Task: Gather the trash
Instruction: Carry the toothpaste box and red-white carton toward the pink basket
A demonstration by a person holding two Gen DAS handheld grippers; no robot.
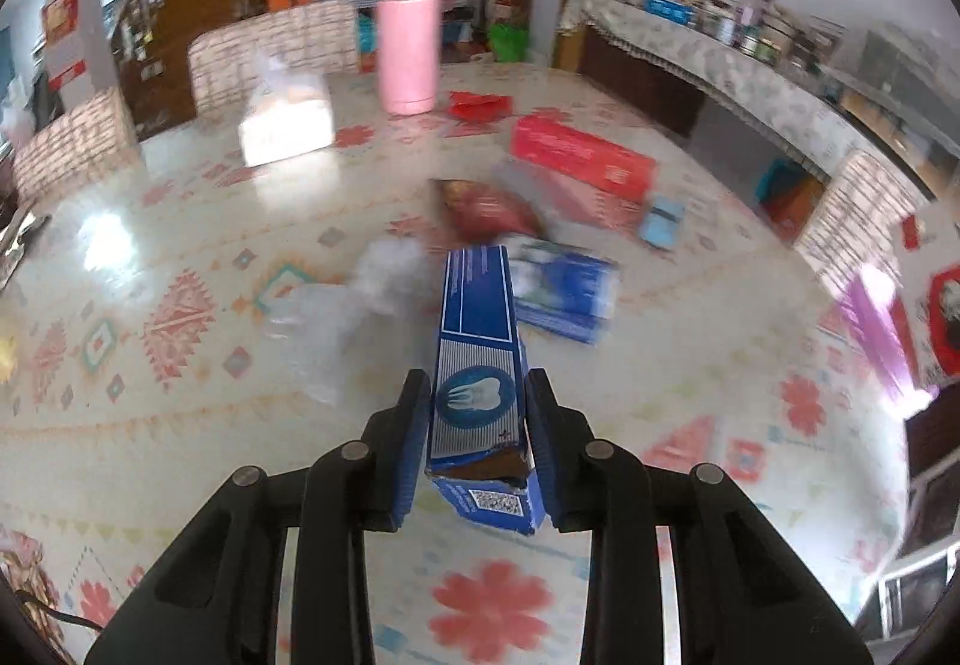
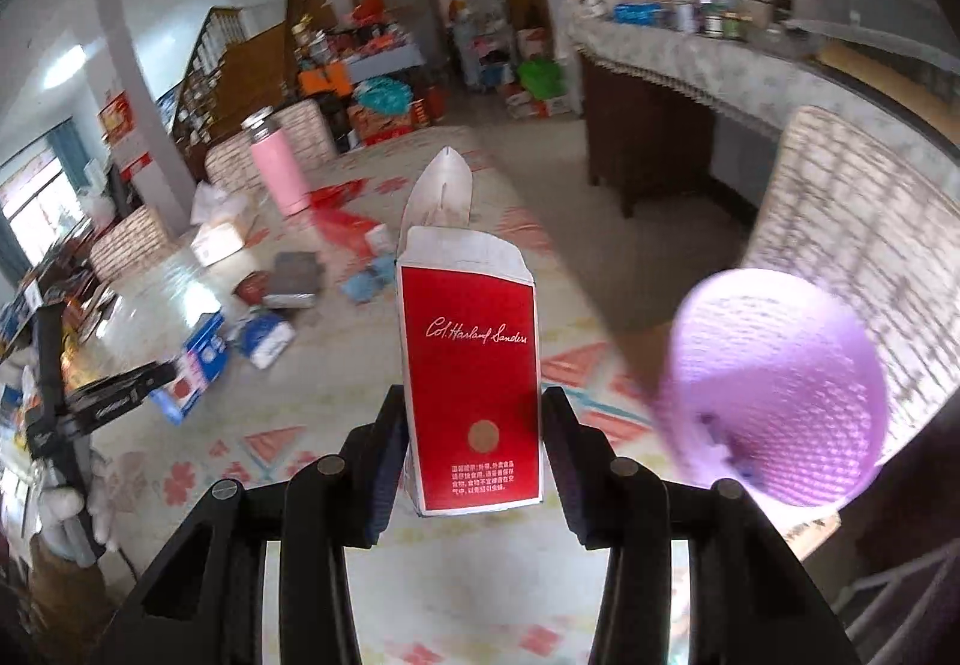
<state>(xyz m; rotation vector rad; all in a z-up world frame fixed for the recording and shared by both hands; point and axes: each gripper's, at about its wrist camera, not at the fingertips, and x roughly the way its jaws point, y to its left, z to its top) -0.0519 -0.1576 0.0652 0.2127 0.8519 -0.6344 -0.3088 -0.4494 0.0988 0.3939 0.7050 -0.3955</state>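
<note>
Left claw [image 1: 478,428]: and it's clamped tight on a blue toothpaste box [image 1: 479,359], both pads pressing its long sides, torn end nearest the camera, the box lifted off the counter [image 1: 150,455].
Right claw [image 2: 471,437]: closed on a red carton [image 2: 471,383], white flap open at the far end, held upright between the pads and clear of the surface.
Basket: a purple mesh basket [image 2: 780,389] sits just right of the red carton, at the counter's near right edge, mouth tilted toward the camera; blurred.
Open room near: a bare stretch of patterned cloth lies below and left of the left claw.
Trash pile, middle: just past the blue box sit a crumpled white wad [image 1: 390,269], clear plastic wrap [image 1: 312,335], a blue-and-white packet [image 1: 567,290] and a dark red snack bag [image 1: 489,209], all close together.
Farther out: one long red box [image 1: 582,158], one small light-blue item [image 1: 662,222] beside it, one red wrapper [image 1: 480,105].
Far end: one pink tumbler [image 1: 407,53] stands upright, one tissue box [image 1: 287,119] to its left.
Edges: the right edge drops to the floor, with a padded chair [image 2: 852,245] right behind the basket; two chair backs line the far left side.
Count held: two pieces, one per claw.
</note>
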